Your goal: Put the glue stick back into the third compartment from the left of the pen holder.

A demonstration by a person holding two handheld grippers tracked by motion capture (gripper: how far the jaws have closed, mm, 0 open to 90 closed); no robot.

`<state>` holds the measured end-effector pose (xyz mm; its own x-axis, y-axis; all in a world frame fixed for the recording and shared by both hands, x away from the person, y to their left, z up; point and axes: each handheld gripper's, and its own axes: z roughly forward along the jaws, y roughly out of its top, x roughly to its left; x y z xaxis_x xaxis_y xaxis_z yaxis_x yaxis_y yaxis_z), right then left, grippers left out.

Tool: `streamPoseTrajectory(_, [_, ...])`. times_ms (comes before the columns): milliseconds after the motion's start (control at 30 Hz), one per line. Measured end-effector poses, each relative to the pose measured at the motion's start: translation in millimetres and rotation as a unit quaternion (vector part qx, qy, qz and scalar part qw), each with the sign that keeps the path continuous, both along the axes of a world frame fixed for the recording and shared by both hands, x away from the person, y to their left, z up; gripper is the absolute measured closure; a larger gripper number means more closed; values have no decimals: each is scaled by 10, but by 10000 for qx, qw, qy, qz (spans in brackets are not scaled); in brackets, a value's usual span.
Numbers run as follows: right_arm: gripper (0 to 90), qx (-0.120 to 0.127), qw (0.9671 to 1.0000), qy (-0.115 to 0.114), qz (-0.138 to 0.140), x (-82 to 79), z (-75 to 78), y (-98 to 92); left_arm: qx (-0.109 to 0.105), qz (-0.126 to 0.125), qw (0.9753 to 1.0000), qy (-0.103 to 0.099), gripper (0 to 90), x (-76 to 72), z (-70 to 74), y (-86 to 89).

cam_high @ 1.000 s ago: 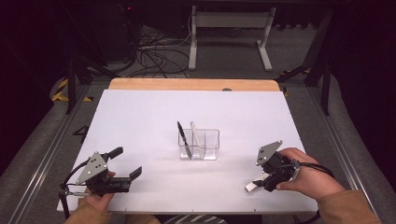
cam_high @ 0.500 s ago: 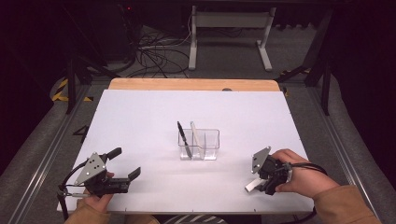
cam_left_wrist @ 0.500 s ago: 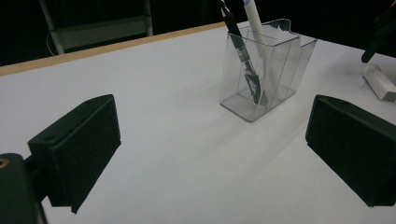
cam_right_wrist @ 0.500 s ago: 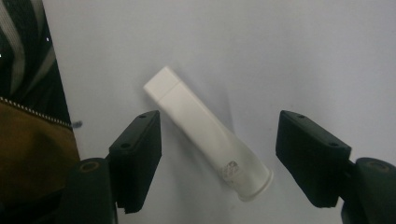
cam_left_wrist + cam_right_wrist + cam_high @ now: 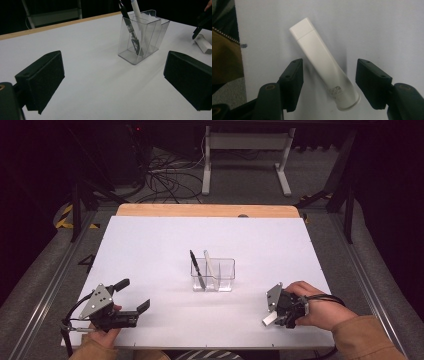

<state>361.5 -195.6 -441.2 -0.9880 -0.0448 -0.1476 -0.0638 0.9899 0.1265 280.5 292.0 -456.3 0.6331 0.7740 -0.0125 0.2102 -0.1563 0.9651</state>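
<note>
A clear plastic holder (image 5: 212,275) (image 5: 140,35) stands mid-table with a black pen (image 5: 196,268) (image 5: 128,23) and a white pen (image 5: 210,264) (image 5: 136,10) upright in it. A white marker-like tube (image 5: 324,63) (image 5: 269,318) (image 5: 203,43) lies flat near the front right edge. My right gripper (image 5: 276,316) (image 5: 329,85) hangs over it, open, one jaw on each side of the tube, not touching. My left gripper (image 5: 131,297) (image 5: 112,82) rests open at the front left, pointing toward the holder, nothing between its jaws.
The white table top (image 5: 150,250) has a wooden strip (image 5: 205,210) along its far edge. Beyond it stand a metal stand (image 5: 245,155) and loose cables (image 5: 165,175) on the floor. A brown sleeve (image 5: 367,340) comes in at the bottom right.
The right gripper has moved left and down over the white tube, turning so its jaws straddle it. The left gripper has stayed still.
</note>
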Motion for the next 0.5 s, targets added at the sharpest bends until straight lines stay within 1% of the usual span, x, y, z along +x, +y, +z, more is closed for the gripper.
streamPoseTrajectory(67, [417, 10, 10000, 28, 34, 8, -8, 10, 3, -2, 10000, -2, 41, -1, 0, 0])
streamPoseTrajectory(100, [431, -18, 10000, 44, 10, 0, -13, 14, 1, -2, 10000, -1, 41, -2, 0, -1])
streamPoseTrajectory(200, [451, -113, 9999, 83, 57, 4, -49, 28, 1, -5, 10000, 1, 41, -1, 0, -2])
streamPoseTrajectory(267, [457, -134, 9998, 86, 131, 16, -70, 38, 1, -4, 10000, -1, 41, -1, 0, -2])
streamPoseTrajectory(333, [465, -172, 9997, 107, 144, 15, -77, 50, 4, -1, 10000, 1, 41, -1, 0, -1])
streamPoseTrajectory(367, [471, -144, 9997, 100, 149, 11, -82, 51, 1, -4, 10000, 2, 41, 0, 0, -2])
streamPoseTrajectory(500, [505, -227, 9993, 130, 266, 8, -71, 66, 5, -7, 10000, 6, 41, 0, -1, -3])
